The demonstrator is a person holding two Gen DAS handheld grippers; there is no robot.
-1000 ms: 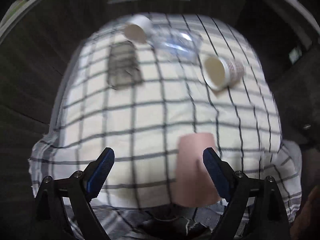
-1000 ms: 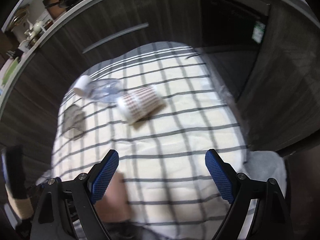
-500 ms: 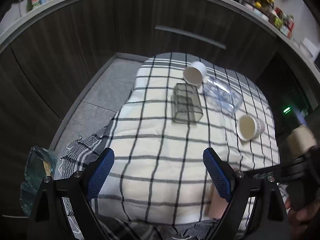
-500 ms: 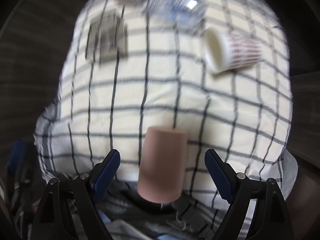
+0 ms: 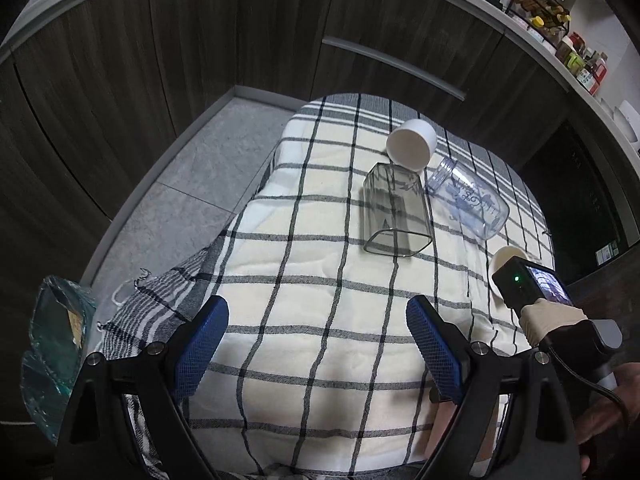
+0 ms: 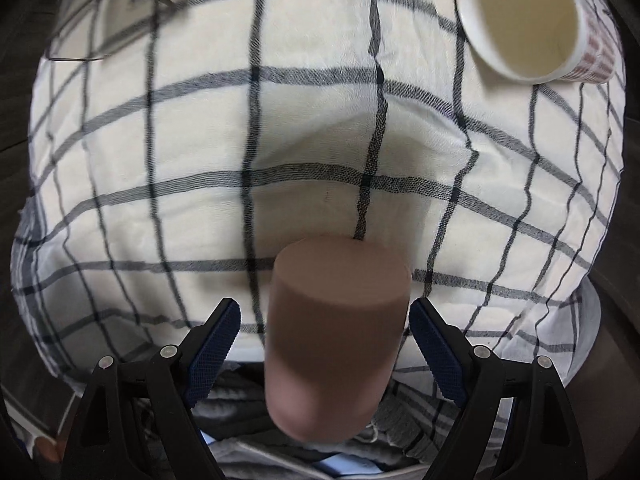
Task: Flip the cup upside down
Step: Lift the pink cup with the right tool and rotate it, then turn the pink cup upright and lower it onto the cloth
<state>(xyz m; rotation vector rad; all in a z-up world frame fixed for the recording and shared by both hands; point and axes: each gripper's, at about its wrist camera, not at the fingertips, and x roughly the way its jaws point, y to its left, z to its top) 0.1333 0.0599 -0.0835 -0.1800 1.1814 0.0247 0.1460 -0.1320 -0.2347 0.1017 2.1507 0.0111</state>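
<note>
A pink-brown cup (image 6: 336, 336) lies on its side at the near edge of the checked cloth (image 6: 280, 140), its flat closed base facing away from me. My right gripper (image 6: 325, 334) is open, its blue pads either side of the cup with small gaps. In the left wrist view only a sliver of the cup (image 5: 440, 428) shows behind the right finger. My left gripper (image 5: 316, 344) is open and empty above the cloth's near left part. The right gripper's body (image 5: 532, 284) shows at the right of that view.
On the cloth (image 5: 300, 280) lie a smoky square glass (image 5: 394, 212), a white cup (image 5: 412, 144), a clear plastic jar (image 5: 468, 204) and a patterned paper cup (image 6: 528, 24), all on their sides. Dark cabinets (image 5: 240, 40) stand behind. A green bag (image 5: 52, 344) sits left.
My right gripper has moved down and in, so the pink-brown cup now sits between its pads. My left gripper has swung left and back, away from the cup.
</note>
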